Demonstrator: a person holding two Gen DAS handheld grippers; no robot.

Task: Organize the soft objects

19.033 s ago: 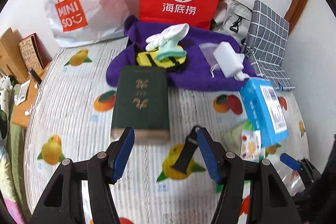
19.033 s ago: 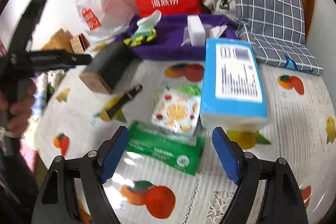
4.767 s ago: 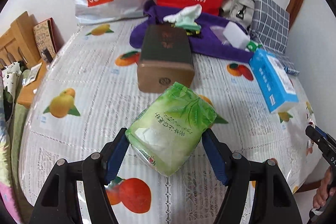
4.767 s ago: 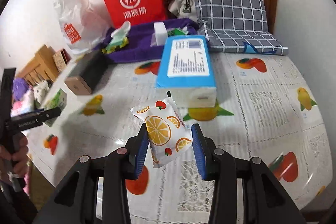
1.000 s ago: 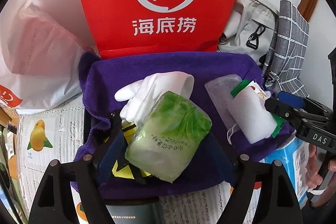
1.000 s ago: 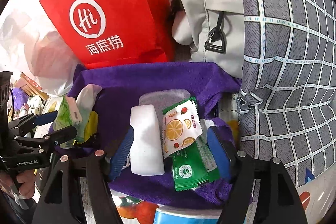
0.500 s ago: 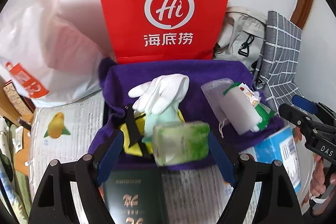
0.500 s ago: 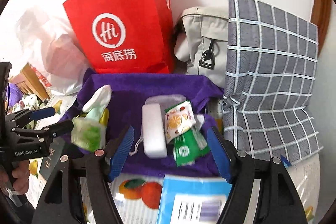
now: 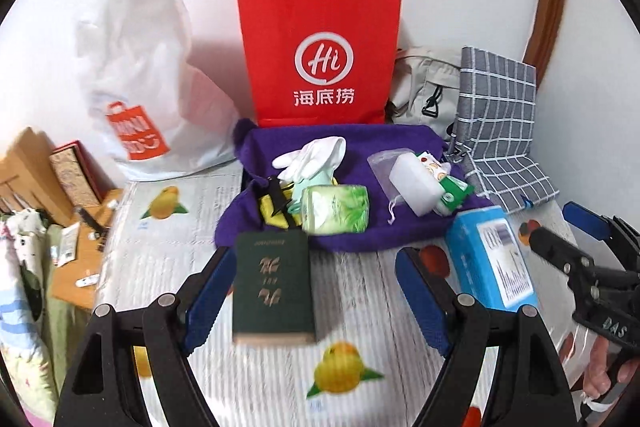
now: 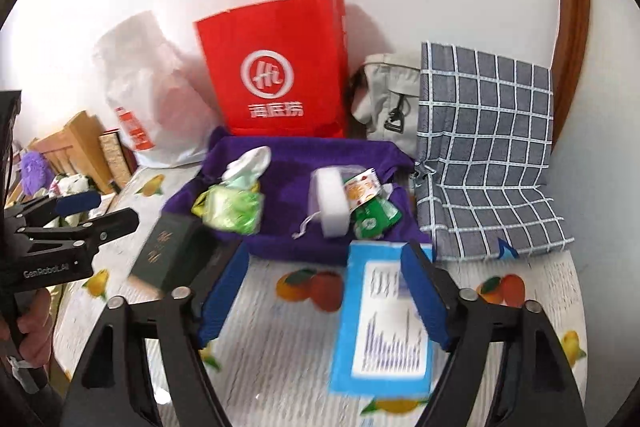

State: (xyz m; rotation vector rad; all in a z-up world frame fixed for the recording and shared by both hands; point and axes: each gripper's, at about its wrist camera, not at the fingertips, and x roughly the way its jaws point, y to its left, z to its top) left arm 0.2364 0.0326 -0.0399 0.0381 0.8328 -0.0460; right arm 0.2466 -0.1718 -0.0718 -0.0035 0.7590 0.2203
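Tissue pack [image 9: 335,207] and sponge [image 9: 412,183] lie on the cloth [image 9: 360,147] — paper bag [image 9: 320,55] behind, box [image 9: 272,291] before.

Green wipes pack [image 9: 454,195] lies largely hidden under the fruit-print packet [image 9: 431,163]. Yellow item [image 9: 271,211] mostly covered by the white glove [image 9: 310,158]. Blue box [image 10: 382,323] print blurred, unreadable.

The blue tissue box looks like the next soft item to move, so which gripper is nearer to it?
Right. The right gripper hangs directly over the blue tissue box, one pad overlapping it. The left gripper hangs over the dark green box beside it.
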